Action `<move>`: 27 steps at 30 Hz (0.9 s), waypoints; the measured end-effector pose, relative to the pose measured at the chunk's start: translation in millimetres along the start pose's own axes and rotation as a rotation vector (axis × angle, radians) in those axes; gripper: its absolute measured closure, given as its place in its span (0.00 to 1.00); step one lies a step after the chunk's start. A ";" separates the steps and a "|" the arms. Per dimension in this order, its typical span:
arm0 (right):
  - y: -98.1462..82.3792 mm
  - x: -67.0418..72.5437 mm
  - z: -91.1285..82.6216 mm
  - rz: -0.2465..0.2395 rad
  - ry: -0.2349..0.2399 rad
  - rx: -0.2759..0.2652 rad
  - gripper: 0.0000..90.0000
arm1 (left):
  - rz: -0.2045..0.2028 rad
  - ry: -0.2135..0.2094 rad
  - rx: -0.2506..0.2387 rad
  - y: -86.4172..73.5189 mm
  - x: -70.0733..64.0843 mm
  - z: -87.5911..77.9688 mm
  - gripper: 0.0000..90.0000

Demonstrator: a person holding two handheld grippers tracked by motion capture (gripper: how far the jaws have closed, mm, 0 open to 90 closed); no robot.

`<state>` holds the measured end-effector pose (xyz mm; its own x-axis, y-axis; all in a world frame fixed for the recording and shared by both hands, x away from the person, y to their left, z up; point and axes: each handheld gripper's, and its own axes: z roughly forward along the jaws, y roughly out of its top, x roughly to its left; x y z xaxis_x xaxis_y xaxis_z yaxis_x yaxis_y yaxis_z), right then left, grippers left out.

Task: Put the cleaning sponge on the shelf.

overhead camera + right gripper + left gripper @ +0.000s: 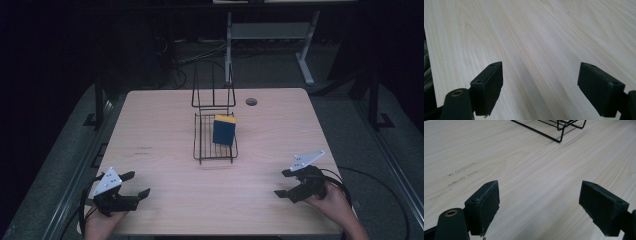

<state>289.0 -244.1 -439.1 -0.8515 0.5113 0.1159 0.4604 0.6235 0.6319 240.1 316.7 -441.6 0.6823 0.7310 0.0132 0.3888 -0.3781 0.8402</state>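
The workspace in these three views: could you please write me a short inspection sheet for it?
Surface: pale wood table, round grommet hole near the far edge.
Job's things: blue sponge with yellow top leaning upright inside the black wire rack at mid-table.
Clutter: nothing seen.
Grippers: left tongs and right tongs both open and empty, near the table's near corners, apart from the rack.
Cables: one trails from each gripper; more lie on the floor beyond the table.
Surroundings: dark room, white desk frame behind.
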 end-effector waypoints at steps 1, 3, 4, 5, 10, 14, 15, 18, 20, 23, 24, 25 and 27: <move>-1.5 0.2 -0.7 -0.001 -0.003 0.001 0.22 | 0.000 0.000 0.001 0.0 0.1 0.1 0.18; -4.9 0.8 -2.1 0.003 -0.009 -0.002 0.22 | 0.002 0.001 0.001 0.1 -0.1 -0.1 0.18; -6.0 1.2 -2.5 0.012 -0.007 -0.005 0.22 | 0.002 0.001 0.001 0.0 -0.2 -0.2 0.18; -7.6 1.2 -3.2 0.011 -0.008 -0.007 0.22 | 0.001 0.001 0.000 -0.2 -0.3 -0.2 0.18; -14.8 2.7 -6.5 0.022 -0.017 -0.002 0.21 | 0.001 0.003 0.000 -0.4 0.2 -0.5 0.18; -18.8 2.8 -8.5 0.023 -0.022 -0.009 0.22 | 0.000 0.005 -0.001 -0.5 -0.3 -0.1 0.18; -20.2 3.6 -8.6 0.031 -0.021 -0.009 0.22 | -0.001 0.004 0.001 -0.6 -0.6 0.1 0.18; -25.7 6.4 -8.8 0.026 -0.026 -0.011 0.22 | -0.001 0.004 0.001 -0.8 -0.7 0.0 0.18; -27.9 8.2 -9.2 0.026 -0.023 -0.014 0.22 | -0.004 0.005 0.000 -0.8 -0.6 0.1 0.18; -29.5 11.3 -10.0 0.020 -0.028 -0.016 0.22 | -0.001 0.004 0.002 -0.7 -0.8 0.8 0.18; -29.8 12.2 -10.2 0.022 -0.027 -0.016 0.22 | 0.001 0.005 0.003 -0.6 -0.9 0.9 0.18; -30.0 12.5 -10.3 0.019 -0.028 -0.018 0.22 | 0.000 0.003 0.000 -0.6 -1.3 1.4 0.18; -30.3 13.4 -10.5 0.011 -0.027 -0.021 0.21 | 0.001 0.002 0.002 -0.3 -1.4 1.5 0.18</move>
<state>261.0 -262.3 -448.6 -0.8392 0.5341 0.1024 0.4640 0.6051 0.6470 239.9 314.9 -442.6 0.6815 0.7317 0.0151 0.3895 -0.3802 0.8389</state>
